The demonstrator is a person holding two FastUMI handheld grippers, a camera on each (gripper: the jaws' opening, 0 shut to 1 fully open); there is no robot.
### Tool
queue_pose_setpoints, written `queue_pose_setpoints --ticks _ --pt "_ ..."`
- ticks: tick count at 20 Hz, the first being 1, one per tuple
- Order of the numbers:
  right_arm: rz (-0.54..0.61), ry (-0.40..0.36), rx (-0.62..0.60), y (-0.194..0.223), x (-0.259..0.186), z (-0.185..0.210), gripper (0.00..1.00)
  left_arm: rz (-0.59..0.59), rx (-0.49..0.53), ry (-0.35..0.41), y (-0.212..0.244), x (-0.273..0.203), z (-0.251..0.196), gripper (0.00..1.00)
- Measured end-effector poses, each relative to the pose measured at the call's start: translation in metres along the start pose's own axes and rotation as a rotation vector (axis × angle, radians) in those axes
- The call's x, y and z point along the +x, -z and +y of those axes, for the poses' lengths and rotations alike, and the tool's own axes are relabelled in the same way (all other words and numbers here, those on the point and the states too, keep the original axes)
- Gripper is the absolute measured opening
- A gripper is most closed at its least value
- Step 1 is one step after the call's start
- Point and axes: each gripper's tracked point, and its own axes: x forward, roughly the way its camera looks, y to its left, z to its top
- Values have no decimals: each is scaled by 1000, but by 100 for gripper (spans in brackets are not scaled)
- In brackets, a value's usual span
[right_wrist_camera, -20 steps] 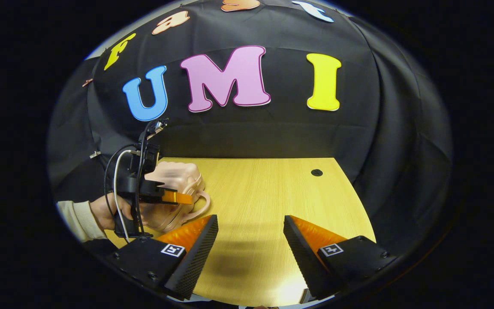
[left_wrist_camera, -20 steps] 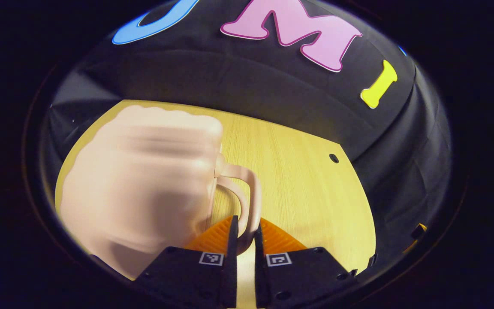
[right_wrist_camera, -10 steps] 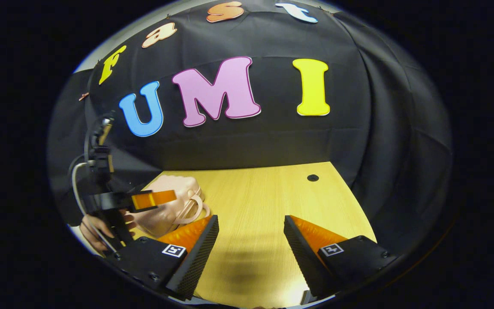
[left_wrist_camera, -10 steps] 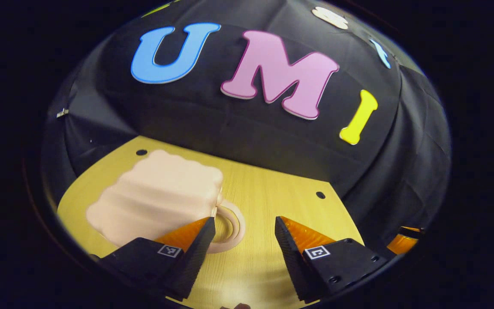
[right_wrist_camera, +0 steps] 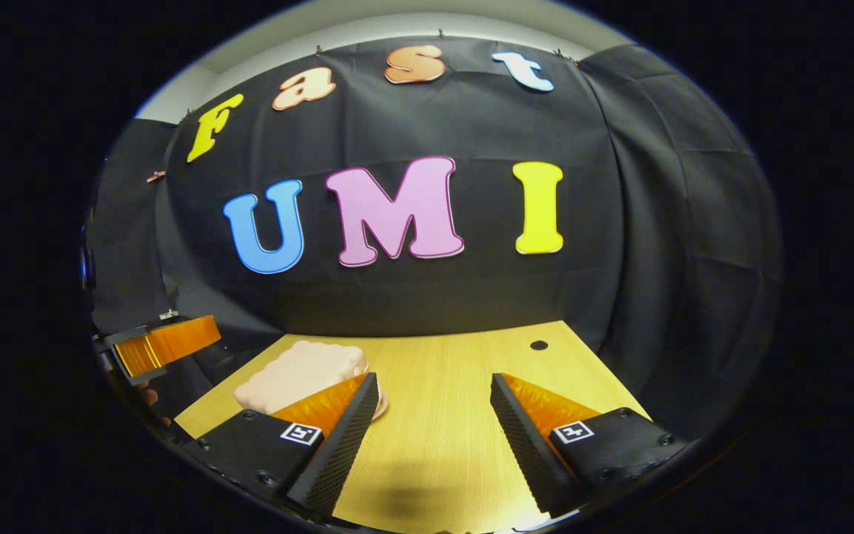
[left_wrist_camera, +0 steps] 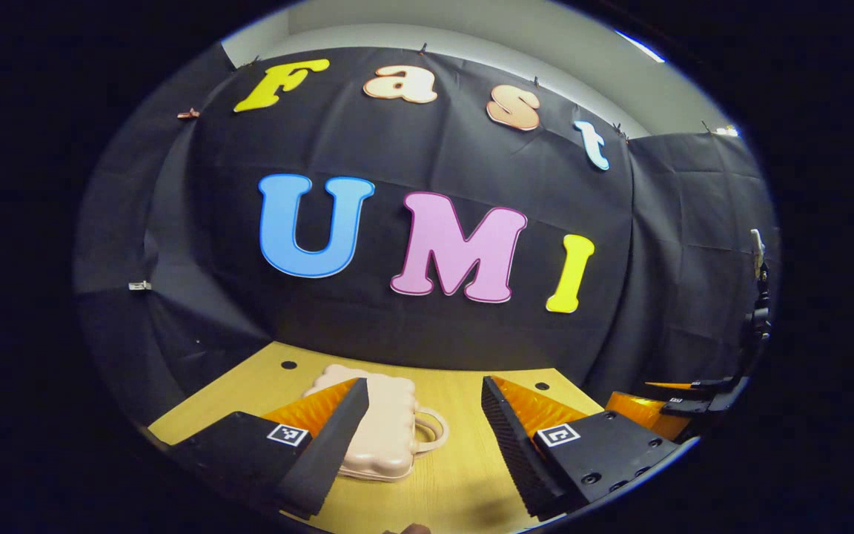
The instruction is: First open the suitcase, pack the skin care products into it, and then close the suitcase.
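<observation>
Right hand-held gripper (right_wrist_camera: pixel 433 415) spread wide above table (right_wrist_camera: pixel 457 386); closed pink suitcase (right_wrist_camera: pixel 297 374) flat, left.

Left hand-held gripper (left_wrist_camera: pixel 419 415): wedge-shaped ribbed fingers, black screwed mounts, square fiducial markers. Right hand-held gripper (right_wrist_camera: pixel 433 411): same build.

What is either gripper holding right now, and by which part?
Nothing. The left gripper and right gripper are both open, and the pink suitcase lies closed on the table, apart from both.
</observation>
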Motion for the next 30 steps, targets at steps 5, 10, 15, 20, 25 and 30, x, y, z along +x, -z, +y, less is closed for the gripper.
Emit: queue_pose_setpoints --ticks 5,10,15,20,25,30 --pt "-16 -64 -32 15 -14 52 96 34 9 -56 31 -44 32 96" --pt "15 -137 -81 30 -24 83 97 -4 54 -89 20 -51 49 96" --pt "-8 -94 -48 20 -21 73 96 -9 74 -77 18 -48 50 96" --pt "2 -73 -34 22 -21 67 96 1 70 -64 23 -45 47 96" --pt "20 -103 -54 25 -28 74 96 7 70 -57 24 -46 41 92" --pt "28 -122 -55 28 -35 76 96 27 77 -39 33 -47 30 96"
